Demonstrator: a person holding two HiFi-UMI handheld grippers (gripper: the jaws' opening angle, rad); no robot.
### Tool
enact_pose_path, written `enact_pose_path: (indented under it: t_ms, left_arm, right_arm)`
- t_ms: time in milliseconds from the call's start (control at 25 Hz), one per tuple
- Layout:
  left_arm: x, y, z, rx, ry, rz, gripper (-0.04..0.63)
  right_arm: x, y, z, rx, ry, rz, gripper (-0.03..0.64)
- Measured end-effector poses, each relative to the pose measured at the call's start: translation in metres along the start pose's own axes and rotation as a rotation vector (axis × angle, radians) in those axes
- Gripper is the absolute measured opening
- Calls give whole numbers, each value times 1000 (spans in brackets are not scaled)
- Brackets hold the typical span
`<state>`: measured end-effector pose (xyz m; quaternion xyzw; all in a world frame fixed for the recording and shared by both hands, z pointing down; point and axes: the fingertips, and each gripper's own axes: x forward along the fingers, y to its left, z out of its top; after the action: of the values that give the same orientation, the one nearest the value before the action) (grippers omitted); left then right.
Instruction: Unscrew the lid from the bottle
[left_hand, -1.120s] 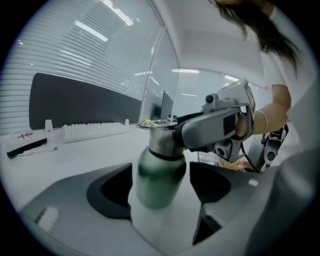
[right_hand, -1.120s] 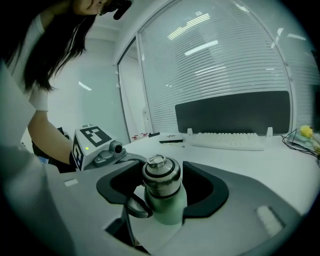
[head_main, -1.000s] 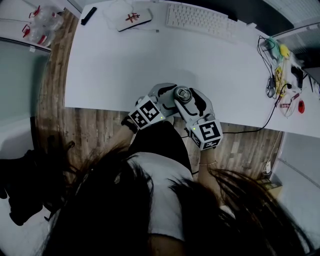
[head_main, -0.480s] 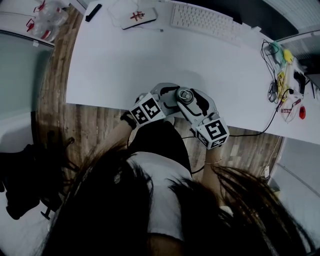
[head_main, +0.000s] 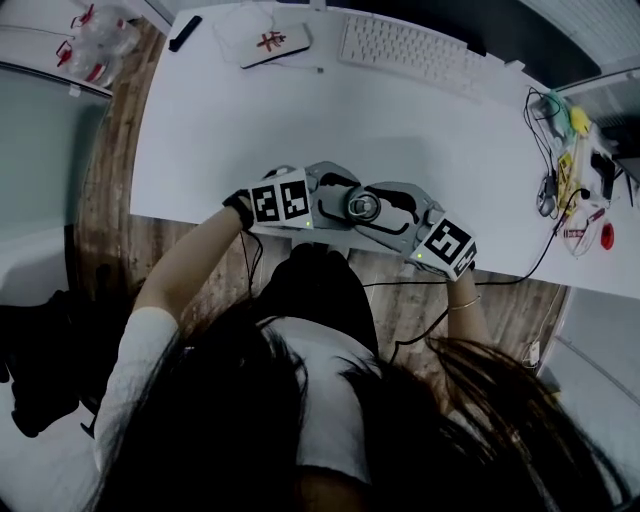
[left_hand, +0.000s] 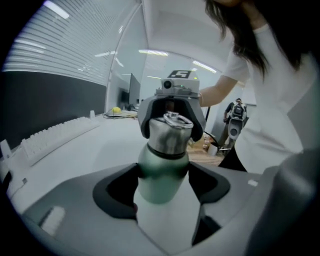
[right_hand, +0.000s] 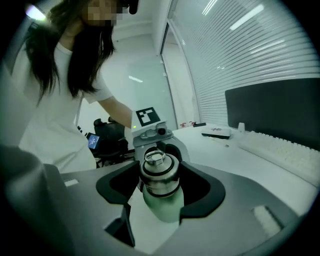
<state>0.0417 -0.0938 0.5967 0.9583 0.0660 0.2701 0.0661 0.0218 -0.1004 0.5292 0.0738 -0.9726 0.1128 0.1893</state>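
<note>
Near the front edge of the white surface (head_main: 400, 120) stands a green metal bottle (left_hand: 162, 175). The left hand-held gripper (left_hand: 164, 184) pinches its body, while the opposing right hand-held gripper (right_hand: 159, 182) clamps the steel ring-topped lid (right_hand: 158, 170).

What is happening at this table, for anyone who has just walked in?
A person is working on a green bottle with two handheld grippers at the near edge of the white table. The left gripper is clamped around the bottle's body, and the right gripper is clamped on its metal lid from the opposite side. The lid is seated on the bottle, so it has not come off yet.
</note>
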Motion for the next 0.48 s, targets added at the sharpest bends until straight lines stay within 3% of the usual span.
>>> enact_pose_path:
  t_ms: [240, 360, 480]
  left_arm:
    - [-1, 1, -1, 117, 83, -161, 370]
    - [0, 1, 0, 144, 103, -194, 370]
    - [0, 1, 1, 136, 90, -186, 370]
  right_arm:
    - [3, 4, -2, -109, 104, 222, 244]
    - [2, 5, -3, -145, 153, 288, 244]
    - [2, 4, -4, -140, 171, 298, 244]
